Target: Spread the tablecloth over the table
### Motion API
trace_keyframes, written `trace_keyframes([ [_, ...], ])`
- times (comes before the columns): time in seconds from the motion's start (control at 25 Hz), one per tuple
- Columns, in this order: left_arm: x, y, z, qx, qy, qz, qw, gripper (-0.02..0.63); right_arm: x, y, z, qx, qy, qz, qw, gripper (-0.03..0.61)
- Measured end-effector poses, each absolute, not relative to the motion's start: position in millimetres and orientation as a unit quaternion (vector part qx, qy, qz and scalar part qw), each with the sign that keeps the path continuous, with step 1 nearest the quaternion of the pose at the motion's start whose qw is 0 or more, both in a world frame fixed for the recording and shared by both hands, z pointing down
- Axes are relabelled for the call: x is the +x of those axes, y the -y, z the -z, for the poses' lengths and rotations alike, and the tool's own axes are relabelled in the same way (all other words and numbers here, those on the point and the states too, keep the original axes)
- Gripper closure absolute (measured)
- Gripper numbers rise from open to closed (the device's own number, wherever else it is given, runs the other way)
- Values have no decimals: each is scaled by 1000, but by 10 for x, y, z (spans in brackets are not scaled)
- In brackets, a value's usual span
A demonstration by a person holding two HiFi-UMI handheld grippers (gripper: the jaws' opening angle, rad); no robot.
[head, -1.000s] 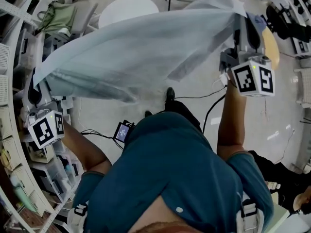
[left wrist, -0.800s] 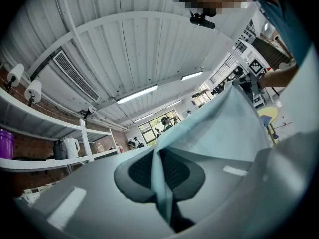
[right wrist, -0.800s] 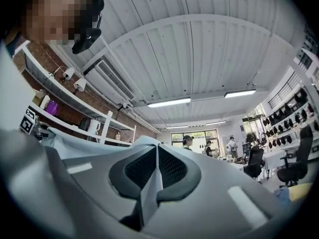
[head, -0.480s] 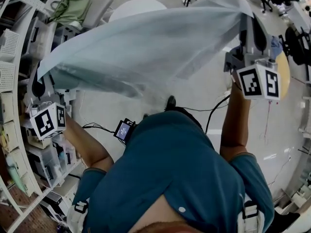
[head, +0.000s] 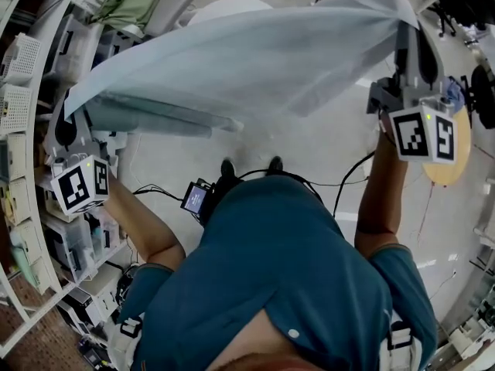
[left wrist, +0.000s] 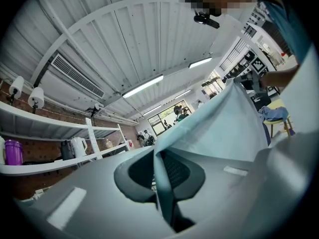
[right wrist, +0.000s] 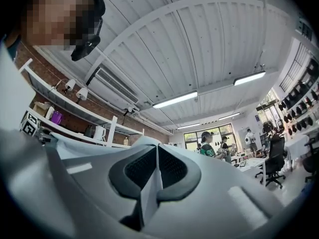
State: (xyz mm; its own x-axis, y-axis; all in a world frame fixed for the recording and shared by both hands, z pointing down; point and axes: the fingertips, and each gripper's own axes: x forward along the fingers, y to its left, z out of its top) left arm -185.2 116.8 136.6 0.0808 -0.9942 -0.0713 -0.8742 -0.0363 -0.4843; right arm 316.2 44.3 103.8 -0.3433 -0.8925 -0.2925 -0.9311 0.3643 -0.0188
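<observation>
A pale blue tablecloth [head: 247, 60] hangs in the air, stretched between my two grippers in front of the person. My left gripper [head: 68, 108] is shut on its left corner, and the cloth's edge [left wrist: 164, 183] runs down between the pressed pads. My right gripper [head: 407, 31] is shut on the right corner, where a thin fold of cloth [right wrist: 149, 193] is pinched between the pads. A round white table [head: 232, 8] stands on the floor beyond the cloth, mostly hidden by it.
Shelving racks [head: 31, 153] with bins crowd the left side, close to my left gripper. A round yellow stool [head: 445, 165] stands at the right. A cable [head: 352, 172] trails over the pale floor. Several people stand far off by the windows [right wrist: 212, 146].
Both grippers have swung sideways with the cloth still stretched between them. The sagging lower fold has drawn up flatter. The white table has slid to the right in the head view.
</observation>
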Motion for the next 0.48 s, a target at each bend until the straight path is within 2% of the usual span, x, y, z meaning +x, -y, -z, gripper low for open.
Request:
trace_keyframes([
  [0.48, -2346, -200, -1334, -741, -622, 126, 220, 614, 2720, 61, -1007, -601, -787, -85, 114, 565],
])
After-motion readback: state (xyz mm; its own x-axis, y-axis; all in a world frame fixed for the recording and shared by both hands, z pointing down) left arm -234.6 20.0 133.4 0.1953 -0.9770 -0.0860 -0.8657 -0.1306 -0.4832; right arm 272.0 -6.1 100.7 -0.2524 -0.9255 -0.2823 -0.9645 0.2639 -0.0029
